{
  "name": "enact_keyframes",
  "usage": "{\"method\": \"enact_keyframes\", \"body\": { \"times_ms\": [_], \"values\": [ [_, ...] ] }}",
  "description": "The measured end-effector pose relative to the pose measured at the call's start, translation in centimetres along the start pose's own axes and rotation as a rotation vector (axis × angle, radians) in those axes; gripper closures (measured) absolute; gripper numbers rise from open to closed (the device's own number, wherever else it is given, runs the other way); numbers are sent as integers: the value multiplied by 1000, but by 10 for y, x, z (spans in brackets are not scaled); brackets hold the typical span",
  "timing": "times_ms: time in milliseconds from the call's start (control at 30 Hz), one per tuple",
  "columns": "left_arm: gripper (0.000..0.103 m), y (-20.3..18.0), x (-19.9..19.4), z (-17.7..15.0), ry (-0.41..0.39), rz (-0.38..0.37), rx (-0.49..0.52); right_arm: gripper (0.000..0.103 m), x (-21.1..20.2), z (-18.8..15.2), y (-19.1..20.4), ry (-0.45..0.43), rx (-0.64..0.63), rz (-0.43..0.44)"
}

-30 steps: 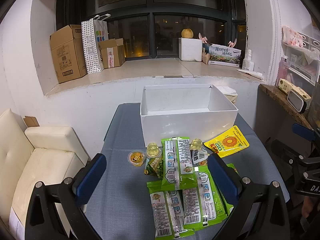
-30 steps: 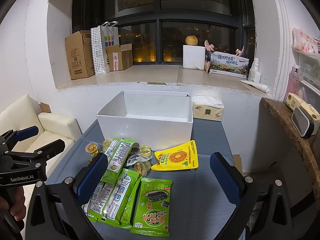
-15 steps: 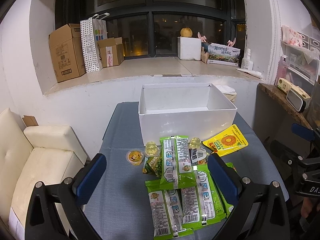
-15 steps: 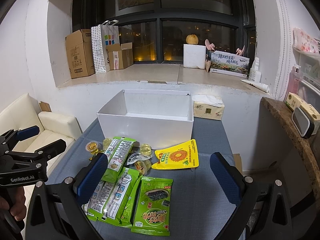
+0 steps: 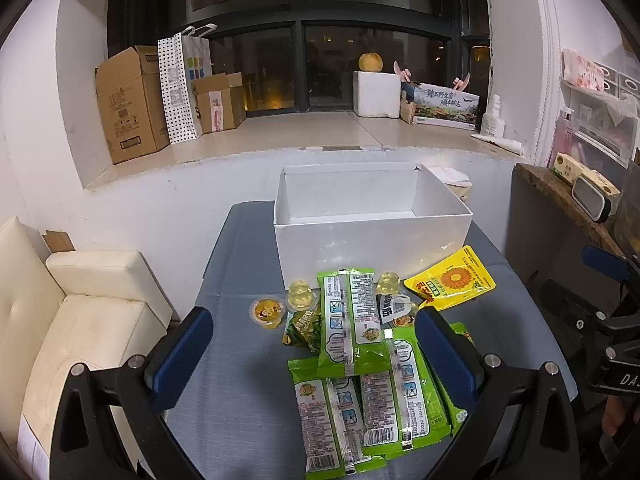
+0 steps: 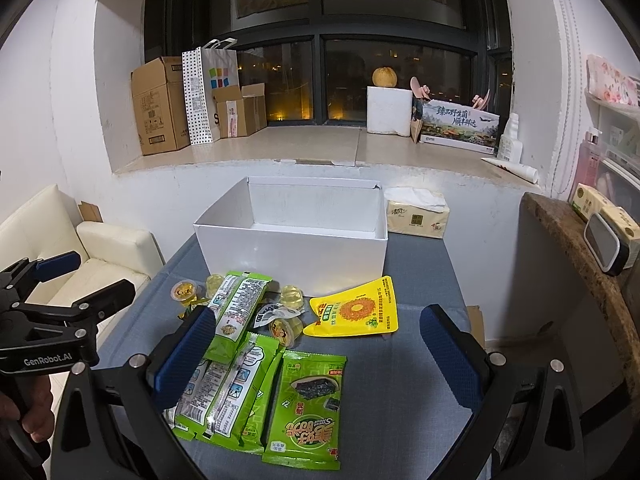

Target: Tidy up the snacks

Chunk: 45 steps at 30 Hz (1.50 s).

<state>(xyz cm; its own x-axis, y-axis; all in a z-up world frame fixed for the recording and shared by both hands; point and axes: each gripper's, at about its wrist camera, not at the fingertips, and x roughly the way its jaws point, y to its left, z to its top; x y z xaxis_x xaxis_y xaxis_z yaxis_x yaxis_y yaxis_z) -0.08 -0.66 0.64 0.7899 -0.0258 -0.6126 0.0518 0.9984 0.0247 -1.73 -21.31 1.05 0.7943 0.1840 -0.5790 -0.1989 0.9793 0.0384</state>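
Across the middle of both views lies a grey table (image 6: 400, 360) strewn with snacks: green packets (image 5: 352, 320), a seaweed packet (image 6: 308, 396) at lower centre, a yellow sunflower-seed pouch (image 6: 356, 312) and small jelly cups (image 5: 268, 312). Behind them, at frame centre, stands a white box (image 5: 372, 240). At the bottom of its own view, the left gripper (image 5: 314, 356) hovers level above the packets, jaws spread wide and holding nothing. At the bottom of the right view, the right gripper (image 6: 316, 356) hangs likewise, wide apart and unladen.
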Motion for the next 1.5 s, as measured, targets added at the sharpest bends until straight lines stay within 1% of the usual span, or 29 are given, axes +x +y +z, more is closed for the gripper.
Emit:
{"method": "enact_keyframes", "body": {
  "times_ms": [133,233,333,433,500,567,733,833,933,1000,1033,1067,1133,1267,1367,1500],
  "values": [
    [0,0,4,1,16,-19,-5,0,0,0,0,0,1,0],
    [0,-2,12,2,40,-59,-1,0,1,0,-1,4,2,-2],
    [0,-5,22,3,53,-47,9,0,2,-1,-2,6,4,-1],
    [0,-7,40,7,76,-82,13,0,3,-3,-4,8,10,-2],
    [0,-10,63,11,114,-91,17,0,3,-4,-5,11,12,-3],
    [0,-15,93,12,172,-88,27,0,5,-5,-6,16,17,-2],
    [0,-25,159,6,285,-84,33,0,8,-10,-13,32,33,-10],
    [0,-31,185,-2,335,-85,44,0,10,-13,-18,39,44,-12],
    [0,-33,196,-8,359,-62,52,0,11,-15,-23,47,58,-16],
    [0,-32,200,-11,366,-74,38,0,12,-16,-24,50,63,-14],
    [3,-32,201,-12,368,-80,32,0,13,-16,-24,52,64,-13],
    [15,-31,203,-12,372,-79,32,0,14,-16,-24,54,64,-12],
    [31,-24,205,-12,383,-81,21,0,15,-18,-23,59,67,-2],
    [33,-12,197,-10,366,-112,-10,0,21,-20,-24,75,70,12],
    [33,-4,180,-3,326,-124,-20,0,37,-26,-26,120,67,15],
    [33,-1,137,-1,235,-118,-1,0,79,-44,-31,247,73,11]
  ]
}}
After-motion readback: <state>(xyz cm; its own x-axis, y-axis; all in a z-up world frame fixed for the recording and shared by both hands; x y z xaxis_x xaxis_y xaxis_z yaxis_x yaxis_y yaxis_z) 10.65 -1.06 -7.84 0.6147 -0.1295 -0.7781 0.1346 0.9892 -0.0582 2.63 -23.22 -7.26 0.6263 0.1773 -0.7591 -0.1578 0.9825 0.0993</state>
